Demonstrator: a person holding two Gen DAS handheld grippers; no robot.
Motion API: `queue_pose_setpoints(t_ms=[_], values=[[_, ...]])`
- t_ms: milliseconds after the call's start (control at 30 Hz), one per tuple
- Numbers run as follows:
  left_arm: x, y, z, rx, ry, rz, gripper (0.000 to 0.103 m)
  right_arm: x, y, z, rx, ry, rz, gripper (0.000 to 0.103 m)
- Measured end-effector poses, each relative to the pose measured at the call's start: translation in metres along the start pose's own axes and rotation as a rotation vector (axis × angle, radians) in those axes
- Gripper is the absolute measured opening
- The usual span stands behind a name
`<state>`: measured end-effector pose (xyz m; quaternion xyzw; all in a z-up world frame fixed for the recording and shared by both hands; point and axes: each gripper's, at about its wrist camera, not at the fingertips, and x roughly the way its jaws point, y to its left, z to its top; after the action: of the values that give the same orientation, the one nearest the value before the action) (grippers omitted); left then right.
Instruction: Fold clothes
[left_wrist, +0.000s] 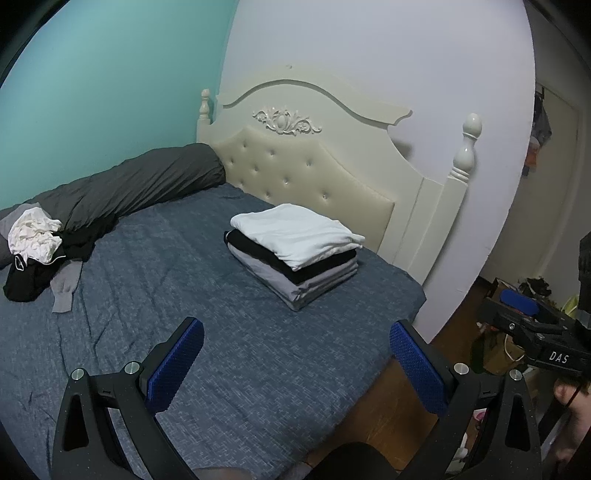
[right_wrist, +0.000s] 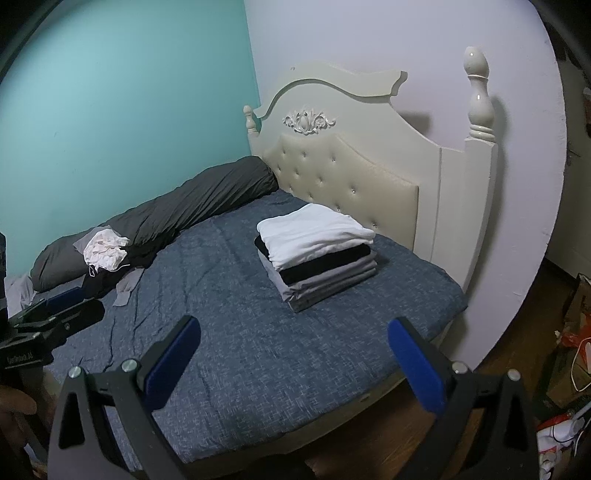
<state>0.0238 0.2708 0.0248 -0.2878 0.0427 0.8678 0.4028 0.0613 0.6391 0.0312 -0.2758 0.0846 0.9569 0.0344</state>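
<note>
Left wrist view: both grippers are held wide and empty above the bed, between garments.

The next piece is best taken from the unfolded heap (left_wrist: 35, 254) at the far left by the grey bolster (left_wrist: 125, 188), lifted by one edge so that only one garment is drawn out. The left gripper (left_wrist: 295, 365) and right gripper (right_wrist: 293, 363) are spread wide, nothing held. The folded stack (left_wrist: 295, 254), white on black on grey with squared edges, is seen near the tufted headboard (left_wrist: 306, 173) on the blue bedspread (left_wrist: 229, 354).

Folded stack (left_wrist: 295, 254) near headboard – unfolded heap (left_wrist: 37, 251) beside wall.
</note>
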Motion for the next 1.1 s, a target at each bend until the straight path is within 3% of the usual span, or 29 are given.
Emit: queue_pose_setpoints(t_ms=[1100], values=[[-0.0054,0.0057,-0.0033,-0.012,-0.011,0.014,0.103,-0.0005,0.0044,0.0013,-0.006,-0.002,-0.001,0.102]])
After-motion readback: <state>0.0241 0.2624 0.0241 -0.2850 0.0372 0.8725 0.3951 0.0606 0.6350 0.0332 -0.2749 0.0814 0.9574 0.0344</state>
